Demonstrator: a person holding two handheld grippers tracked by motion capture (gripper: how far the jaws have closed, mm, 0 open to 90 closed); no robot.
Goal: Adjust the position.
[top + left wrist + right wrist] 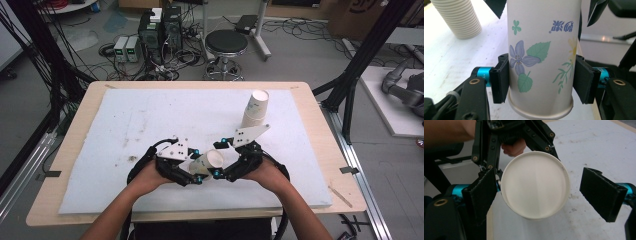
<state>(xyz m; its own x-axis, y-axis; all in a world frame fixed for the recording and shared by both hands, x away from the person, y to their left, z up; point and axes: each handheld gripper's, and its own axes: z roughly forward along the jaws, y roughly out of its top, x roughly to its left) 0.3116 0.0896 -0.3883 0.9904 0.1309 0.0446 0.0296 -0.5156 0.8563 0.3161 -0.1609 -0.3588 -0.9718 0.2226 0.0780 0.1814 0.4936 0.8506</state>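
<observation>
My left tongs (541, 82) now pinch the cup (541, 50) by its sides, my right tongs (534, 195) stand spread around its mouth without pressing, so the handover looks done, and what remains is placing it, perhaps by the stack (255, 112) beyond my right tongs.

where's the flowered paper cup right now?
High view, near centre: the flowered paper cup lies tipped between both hand-held grippers, clamped by the left hand-held gripper, below the cup stack.
</observation>
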